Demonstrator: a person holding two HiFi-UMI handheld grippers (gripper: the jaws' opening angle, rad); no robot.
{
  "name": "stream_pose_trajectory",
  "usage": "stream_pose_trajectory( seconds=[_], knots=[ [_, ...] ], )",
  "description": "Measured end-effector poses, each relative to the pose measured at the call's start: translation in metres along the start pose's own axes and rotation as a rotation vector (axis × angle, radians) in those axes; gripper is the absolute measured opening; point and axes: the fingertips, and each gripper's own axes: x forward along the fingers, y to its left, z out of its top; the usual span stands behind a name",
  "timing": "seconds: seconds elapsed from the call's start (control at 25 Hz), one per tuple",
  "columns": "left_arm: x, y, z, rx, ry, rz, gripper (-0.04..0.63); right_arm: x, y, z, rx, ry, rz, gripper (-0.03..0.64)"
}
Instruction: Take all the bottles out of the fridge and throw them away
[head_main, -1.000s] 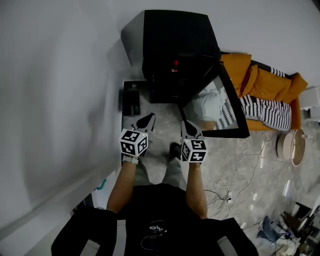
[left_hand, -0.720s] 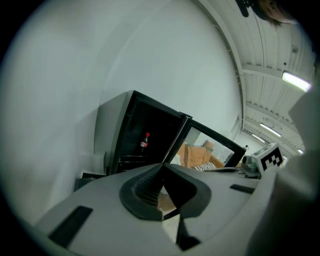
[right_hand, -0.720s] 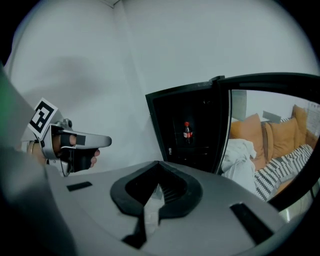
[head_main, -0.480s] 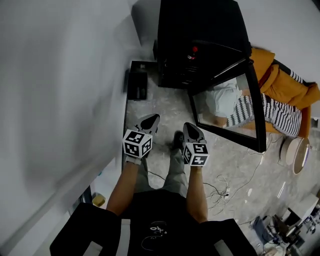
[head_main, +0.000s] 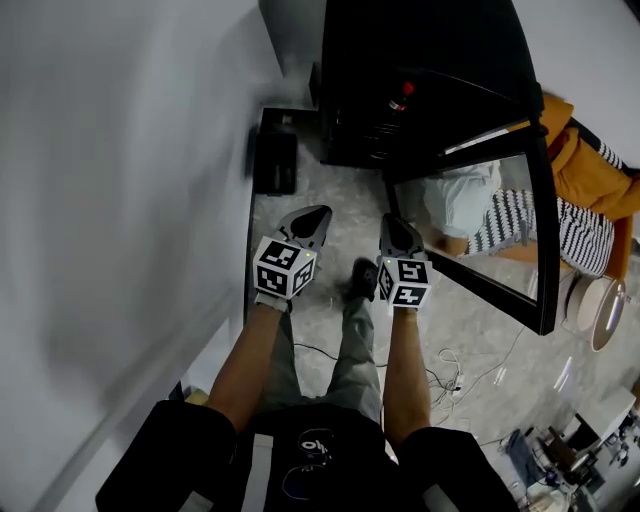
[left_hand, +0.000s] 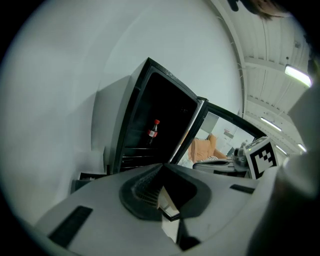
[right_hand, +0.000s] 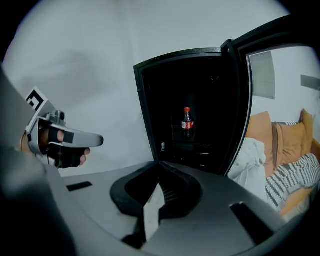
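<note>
Left claw (head_main: 309, 218) and right claw (head_main: 397, 228), both closed and empty, now sit nearer the open fridge (head_main: 420, 40) than a second ago; cola bottle (head_main: 400, 97) still inside.

The room is bright, with soft, even light. In the left gripper view, long ceiling lights (left_hand: 299, 75) glow white at the top right. The inside of the fridge (right_hand: 165, 100) is very dark, and only the bottle (right_hand: 187, 122) stands out. The glass door (head_main: 500, 210) acts like a mirror. A soft grey shadow lies on the wall (left_hand: 65, 100) beside the fridge. In the head view that wall looks smeary. Both gripper views are round, with black corners and bent lines.
</note>
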Motion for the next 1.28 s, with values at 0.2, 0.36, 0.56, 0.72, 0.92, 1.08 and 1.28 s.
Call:
stream_pose_trajectory(
  seconds=[0.2, 0.36, 0.56, 0.72, 0.92, 1.08, 1.28],
  knots=[
    [0.047, 0.019, 0.019, 0.06, -0.021, -0.023, 0.0, 0.056, -0.03, 0.037, -0.018, -0.095, -0.014, 0.008],
    [0.083, 0.032, 0.043, 0.092, -0.037, -0.039, 0.0, 0.098, -0.056, 0.074, -0.011, -0.158, -0.035, 0.008],
    [0.119, 0.042, 0.077, 0.122, -0.056, -0.048, 0.001, 0.145, -0.096, 0.11, 0.016, -0.192, -0.082, 0.078],
    [0.139, 0.049, 0.097, 0.152, -0.063, -0.06, 0.0, 0.19, -0.12, 0.132, 0.025, -0.194, -0.093, 0.266],
    [0.148, 0.057, 0.102, 0.162, -0.058, -0.066, 0.0, 0.237, -0.127, 0.145, -0.022, -0.148, -0.11, 0.319],
    [0.144, 0.063, 0.102, 0.161, -0.045, -0.061, 0.0, 0.25, -0.136, 0.149, -0.042, -0.123, -0.156, 0.313],
    [0.132, 0.071, 0.111, 0.162, -0.05, -0.042, 0.0, 0.243, -0.136, 0.148, -0.043, -0.106, -0.188, 0.307]
  ],
)
